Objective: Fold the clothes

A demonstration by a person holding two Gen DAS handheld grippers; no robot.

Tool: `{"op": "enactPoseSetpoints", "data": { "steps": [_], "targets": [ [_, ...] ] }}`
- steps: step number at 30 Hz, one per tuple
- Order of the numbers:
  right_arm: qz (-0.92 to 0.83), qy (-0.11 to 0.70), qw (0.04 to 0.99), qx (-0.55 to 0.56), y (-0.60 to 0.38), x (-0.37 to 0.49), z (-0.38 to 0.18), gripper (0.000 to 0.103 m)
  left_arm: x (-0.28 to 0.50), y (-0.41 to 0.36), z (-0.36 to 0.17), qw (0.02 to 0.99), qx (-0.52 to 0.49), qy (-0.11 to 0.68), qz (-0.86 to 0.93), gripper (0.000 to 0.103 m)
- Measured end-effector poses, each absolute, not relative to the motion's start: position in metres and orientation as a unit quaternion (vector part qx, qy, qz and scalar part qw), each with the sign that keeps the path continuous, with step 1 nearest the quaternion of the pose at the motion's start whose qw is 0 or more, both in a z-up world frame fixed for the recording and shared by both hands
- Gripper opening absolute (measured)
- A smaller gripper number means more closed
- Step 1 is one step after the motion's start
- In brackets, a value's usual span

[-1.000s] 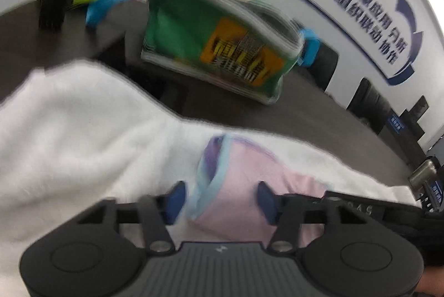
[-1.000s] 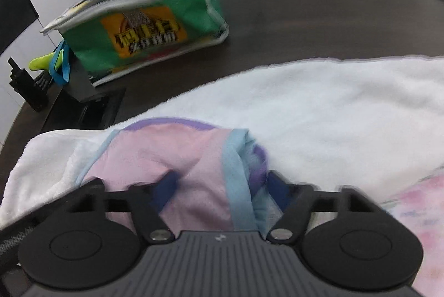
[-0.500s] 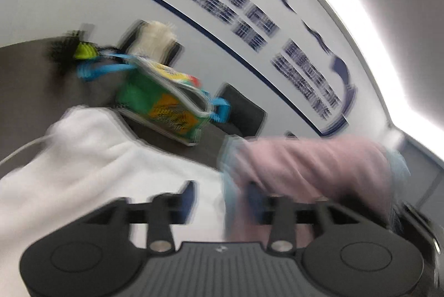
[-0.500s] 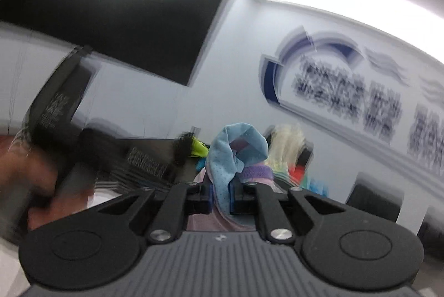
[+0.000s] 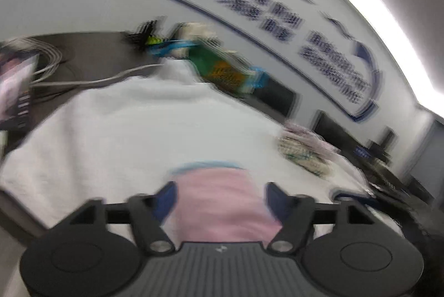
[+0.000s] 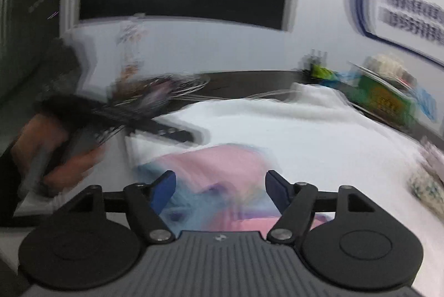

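Letting go of a pink garment [image 5: 222, 202] just ahead on the white towel [image 5: 144, 136], left gripper [image 5: 220, 194] and right gripper [image 6: 220, 186] spread their jaws, apparently mid-fold; smoothing or regripping an edge likely follows.

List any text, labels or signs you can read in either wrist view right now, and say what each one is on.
Nothing can be read in either view.
Blue wall sign: rows of characters, smeared by motion blur.
Green bag: orange label with print, too blurred to read.
Left gripper and right gripper: a tiny mark on each body, too small to read.
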State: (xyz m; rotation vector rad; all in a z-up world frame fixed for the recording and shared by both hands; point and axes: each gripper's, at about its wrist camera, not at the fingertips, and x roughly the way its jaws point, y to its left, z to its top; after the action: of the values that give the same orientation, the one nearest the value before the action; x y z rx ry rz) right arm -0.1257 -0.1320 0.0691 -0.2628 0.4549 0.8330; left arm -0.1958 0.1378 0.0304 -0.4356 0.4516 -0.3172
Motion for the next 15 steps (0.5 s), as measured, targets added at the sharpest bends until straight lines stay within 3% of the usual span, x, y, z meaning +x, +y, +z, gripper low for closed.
{"op": "enactPoseSetpoints", "data": {
  "steps": [3, 6, 10, 11, 12, 13, 14, 15],
  "targets": [
    [0.303, 0.271, 0.906, -0.119, -0.153, -0.069, 0.046, 0.069, -0.204, 0.1, 0.033, 0.949, -0.124, 0.218, -0.193, 0.089],
    [0.287, 0.309, 0.899, -0.123, -0.154, -0.037, 0.022, 0.054, -0.205, 0.065, 0.027, 0.955, -0.059, 0.23, -0.181, 0.088],
    [0.334, 0.317, 0.881, -0.112, -0.149, -0.018, 0.011, 0.055, -0.225, 0.023, 0.021, 0.95, 0.012, 0.213, -0.23, 0.088],
    [0.344, 0.322, 0.875, -0.111, -0.149, -0.014, 0.012, 0.049, -0.229, 0.014, 0.018, 0.949, 0.032, 0.208, -0.234, 0.088],
    [0.355, 0.328, 0.869, -0.11, -0.15, -0.011, 0.012, 0.028, -0.233, 0.006, 0.014, 0.949, 0.054, 0.204, -0.235, 0.084],
    [0.361, 0.329, 0.865, -0.116, -0.151, -0.012, 0.014, 0.014, -0.232, -0.001, 0.008, 0.946, 0.072, 0.215, -0.234, 0.073],
    [0.364, 0.331, 0.863, -0.119, -0.149, -0.012, 0.016, 0.002, -0.227, -0.007, 0.002, 0.94, 0.088, 0.234, -0.231, 0.027],
    [0.366, 0.333, 0.86, -0.121, -0.148, -0.013, 0.018, 0.002, -0.218, -0.01, -0.004, 0.933, 0.084, 0.267, -0.227, 0.01]
  ]
}}
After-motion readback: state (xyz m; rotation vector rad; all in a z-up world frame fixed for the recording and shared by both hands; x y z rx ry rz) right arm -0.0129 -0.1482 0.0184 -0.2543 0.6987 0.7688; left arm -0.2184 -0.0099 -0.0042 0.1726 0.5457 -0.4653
